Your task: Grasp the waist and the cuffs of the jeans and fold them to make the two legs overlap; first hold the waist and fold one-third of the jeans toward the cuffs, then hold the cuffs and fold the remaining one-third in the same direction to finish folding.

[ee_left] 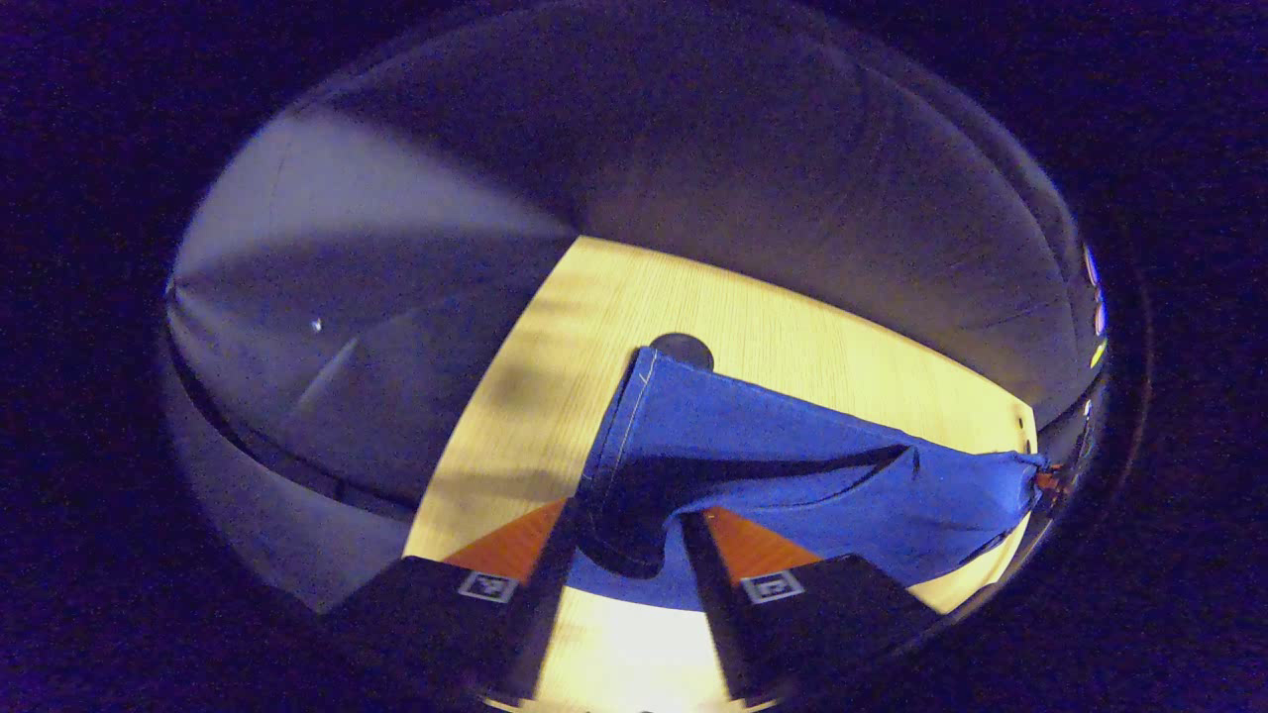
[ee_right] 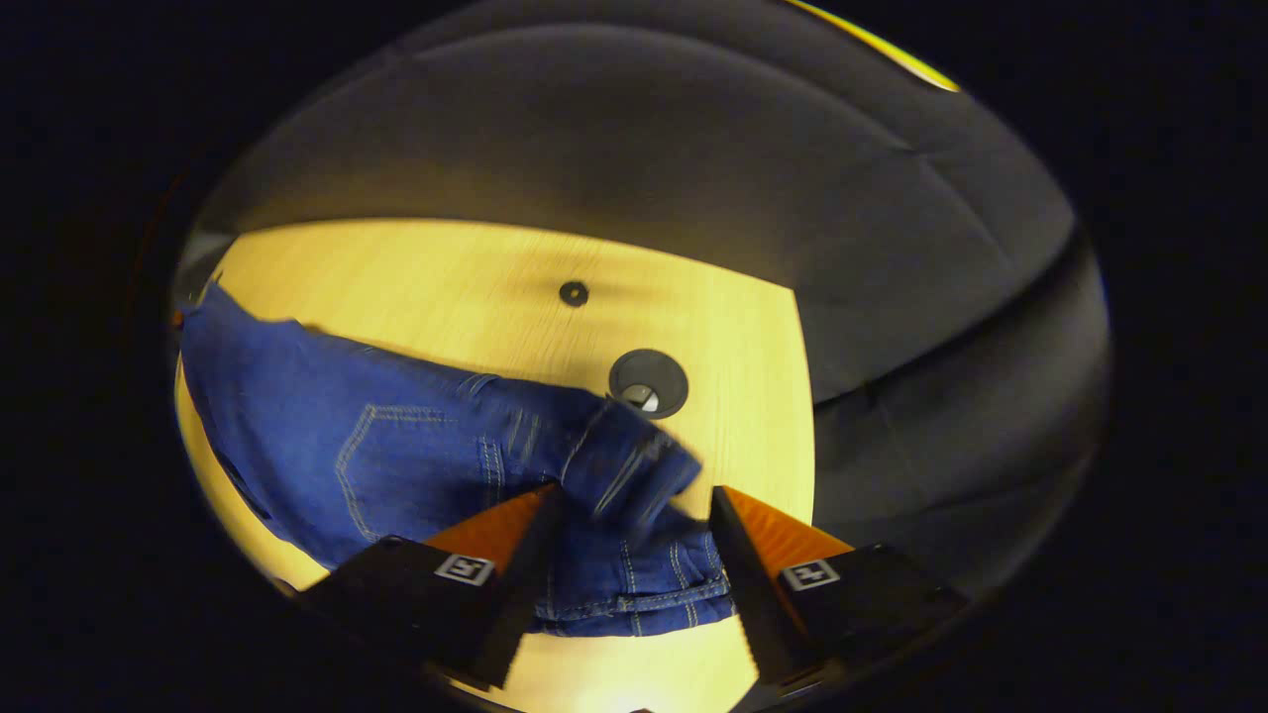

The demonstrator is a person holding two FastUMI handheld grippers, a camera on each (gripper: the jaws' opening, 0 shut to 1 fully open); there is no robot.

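Item 1, my left tool (ee_left: 626, 525): held low over the tabletop (ee_left: 773, 327) and pointed forward along it, tilted down a little. Its two orange-faced fingers (ee_left: 515, 543) stand apart with a fold of blue denim hanging in the gap between them. Whether both fingers press on the cloth I cannot tell; the gap looks wide and the cloth sits nearer the left finger.

Item 2, my right tool (ee_right: 634, 515): likewise low and forward-facing, angled down at the tabletop (ee_right: 416, 267). Its fingers (ee_right: 495, 530) are spread, the bunched waistband lying between them and partly under them. Grip not confirmed; I cannot tell whether the cloth is pinched.

Item 3, the jeans (ee_right: 396, 456): blue denim, white stitching. In the right gripper view the waist end, with belt loops and a back pocket, lies at the near edge of the tabletop and runs off to the left. In the left gripper view the jeans (ee_left: 792, 446) stretch from between my fingers away to the right, lifted in a sagging span with a shadowed crease along the middle; at the far right end the cloth gathers to a point beside something orange, too small to identify.

Item 4, tabletop: pale wood grain, brightly lit. A round dark cable grommet (ee_right: 648, 382) is set in it just beyond the waistband, and a smaller dark hole (ee_right: 574, 293) lies farther off.
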